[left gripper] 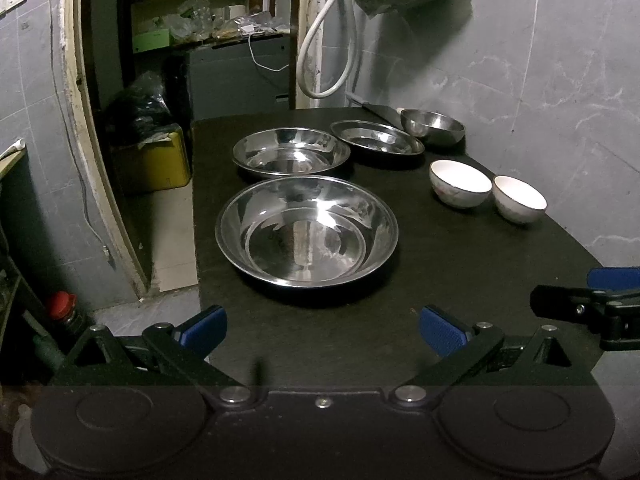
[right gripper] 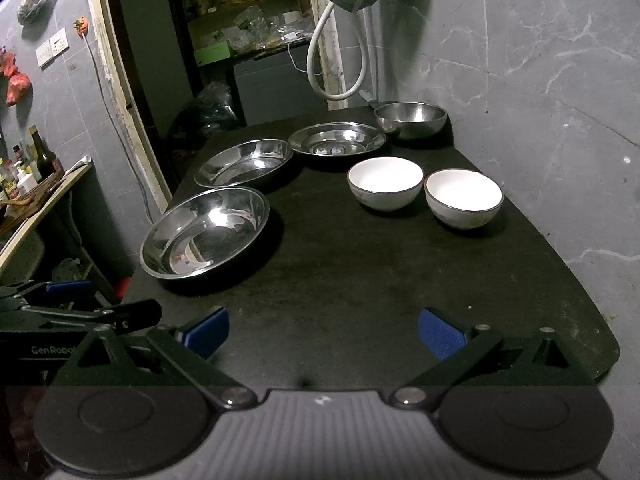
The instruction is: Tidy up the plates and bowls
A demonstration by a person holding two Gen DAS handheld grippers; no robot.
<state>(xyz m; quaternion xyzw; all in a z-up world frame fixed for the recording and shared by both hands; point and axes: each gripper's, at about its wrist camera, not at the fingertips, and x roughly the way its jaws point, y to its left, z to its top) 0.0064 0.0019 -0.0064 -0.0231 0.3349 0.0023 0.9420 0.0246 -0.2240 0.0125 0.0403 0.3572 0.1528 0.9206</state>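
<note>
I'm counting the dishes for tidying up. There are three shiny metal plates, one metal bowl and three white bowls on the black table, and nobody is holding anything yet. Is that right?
Almost. There are only two white bowls, not three; the right wrist view shows them side by side. The rest holds: three metal plates, one metal bowl, on the black table, and both the left gripper and right gripper are open and empty.

In the left wrist view the right tool (left gripper: 612, 304) is cut off by the right edge. In the right wrist view the left tool (right gripper: 60, 308) runs off the left edge. Shelf clutter (left gripper: 208, 20) through the far doorway is too blurred to identify. A steel bowl (right gripper: 410, 119) hides part of a handle (right gripper: 368, 96) behind it.
</note>
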